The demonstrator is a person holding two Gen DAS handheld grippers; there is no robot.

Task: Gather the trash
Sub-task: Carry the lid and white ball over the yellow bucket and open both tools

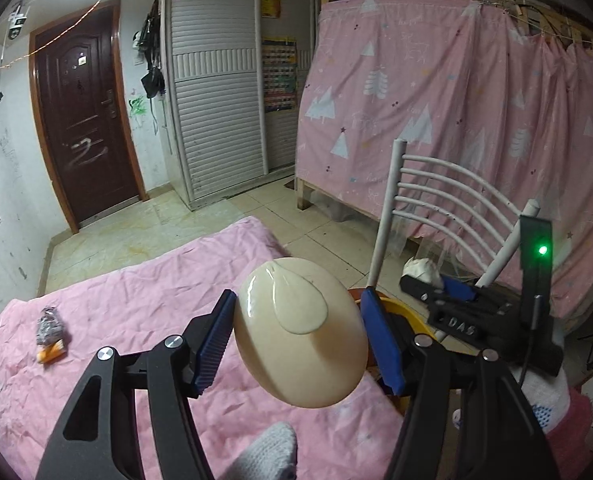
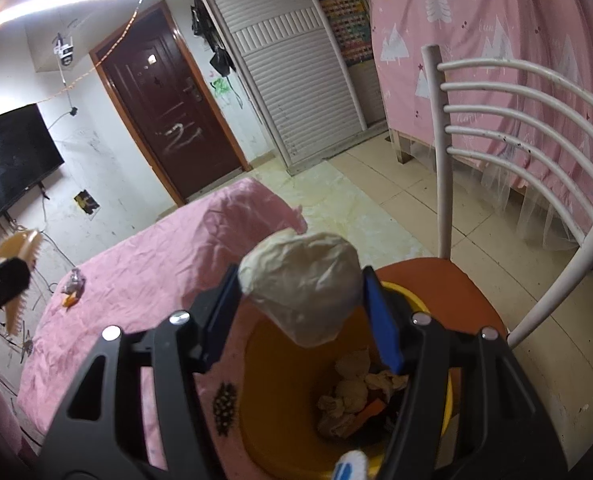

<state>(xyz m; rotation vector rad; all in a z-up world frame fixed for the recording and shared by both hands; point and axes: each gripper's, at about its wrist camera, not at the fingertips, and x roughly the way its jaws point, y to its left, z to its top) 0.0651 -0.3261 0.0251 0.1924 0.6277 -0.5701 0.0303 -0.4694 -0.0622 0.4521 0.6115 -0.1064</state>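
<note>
Pink bedsheet [image 2: 136, 264] borders the yellow bin [image 2: 268, 420], above which the right gripper [image 2: 300, 304] clasps crumpled paper [image 2: 300, 284] for dropping, while the left gripper [image 1: 296, 336] grips a cream shell-like container [image 1: 300, 336].

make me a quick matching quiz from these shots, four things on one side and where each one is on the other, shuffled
Things:
1. cream oval object
2. crumpled paper wad
3. snack wrapper
4. yellow bin

Places:
A. lying on the pink sheet
B. on the chair's orange seat
C. between the left gripper's pads
D. between the right gripper's pads, above the bin

Pairs: 1-C, 2-D, 3-A, 4-B
</note>
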